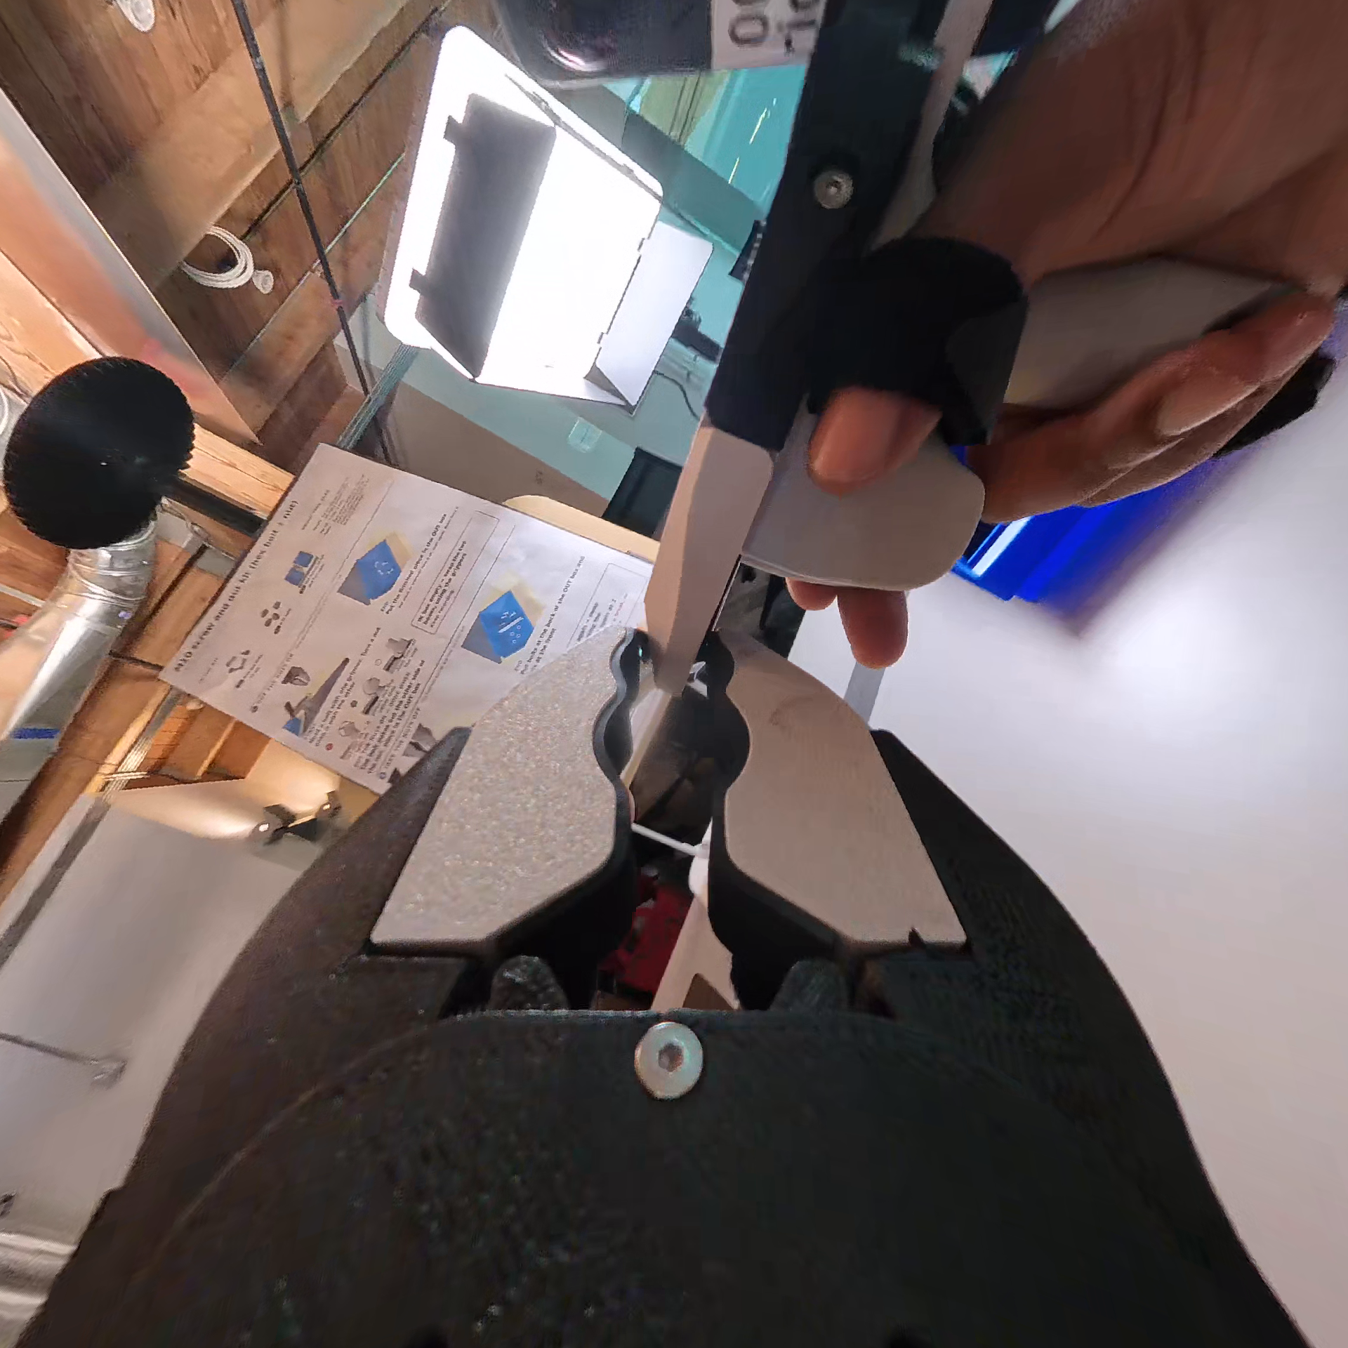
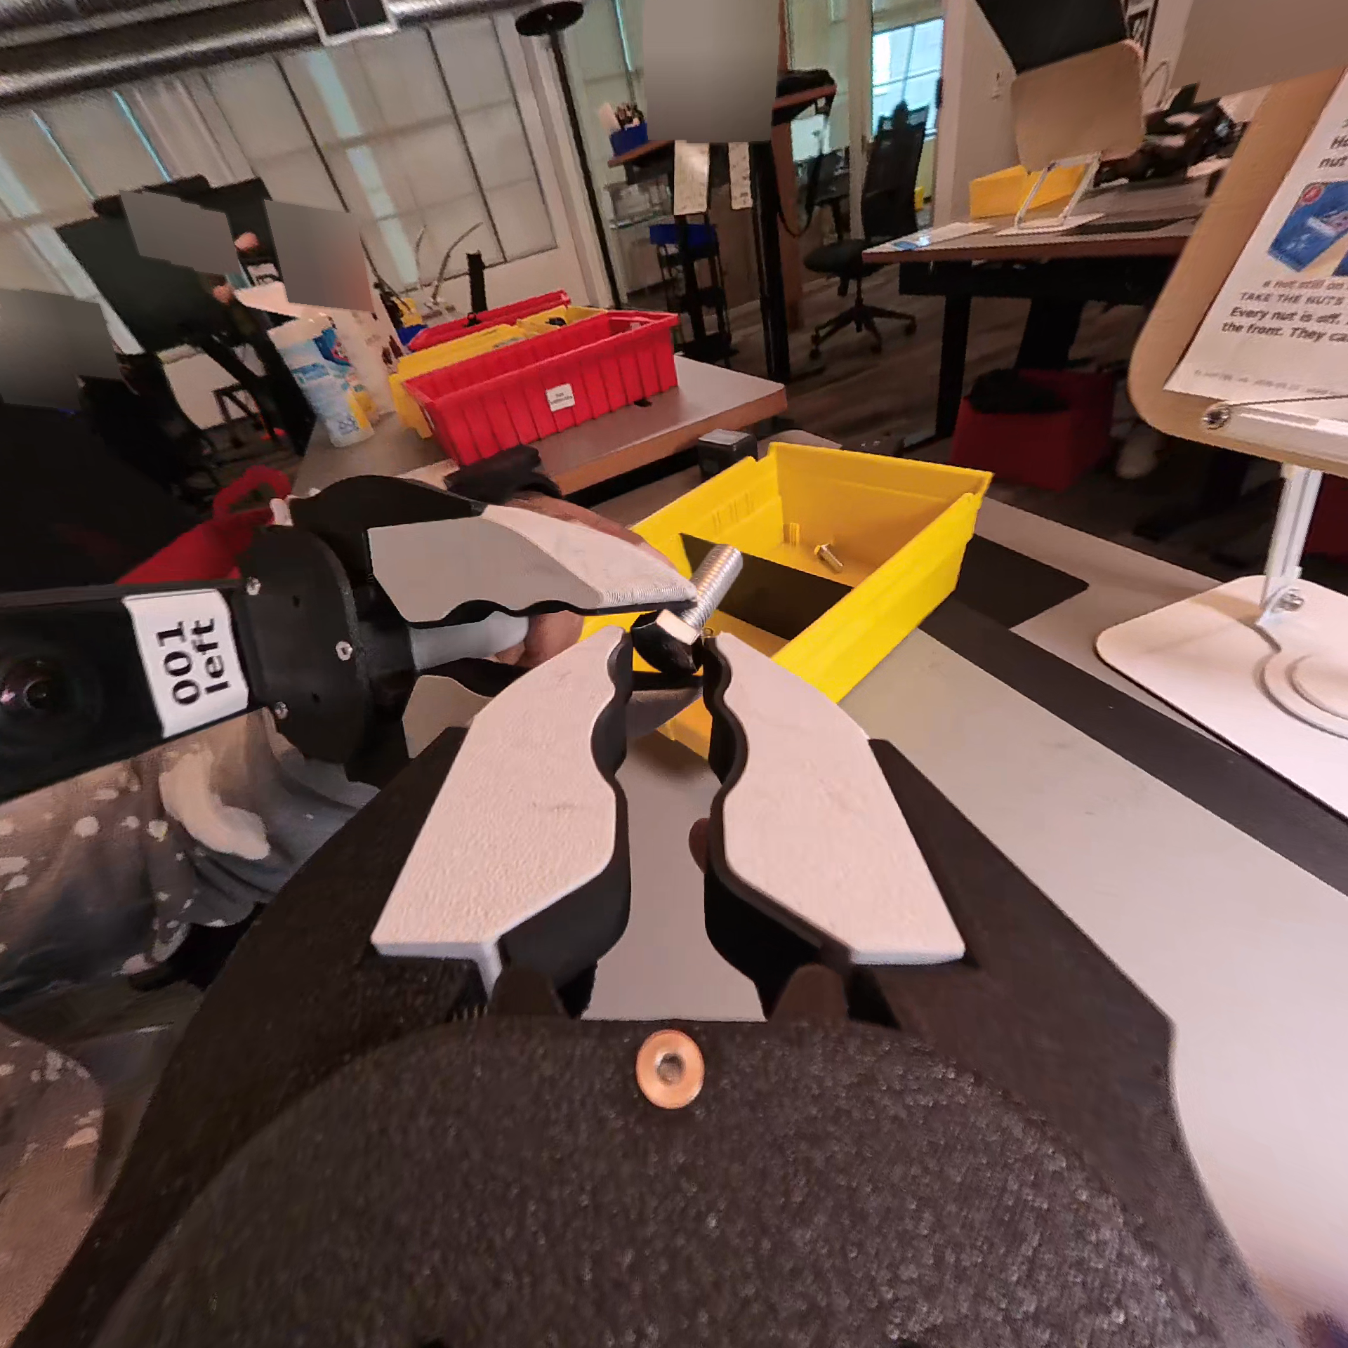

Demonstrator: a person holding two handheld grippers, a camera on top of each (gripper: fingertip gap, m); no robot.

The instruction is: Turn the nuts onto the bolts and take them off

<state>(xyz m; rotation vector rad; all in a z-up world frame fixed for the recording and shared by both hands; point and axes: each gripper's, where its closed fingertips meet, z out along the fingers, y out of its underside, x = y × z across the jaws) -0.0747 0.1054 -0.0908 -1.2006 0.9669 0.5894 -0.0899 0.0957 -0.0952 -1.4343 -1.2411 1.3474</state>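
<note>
Bolt pinned for nut work above the yellow bin

The left hand-held gripper (image 2: 682, 602) clamps the bolt (image 2: 713, 587) steady, so the right hand-held gripper (image 2: 667, 645), nearly clenched, can pinch something small, likely its nut, just ahead of its tips; yellow bin (image 2: 897, 569) beyond.

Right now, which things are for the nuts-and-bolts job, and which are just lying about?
For the job: left gripper holding a threaded bolt; right gripper; yellow bin with a spare bolt inside; instruction sheet.
Just lying about: red bins; wipes tub; office chair.
</note>
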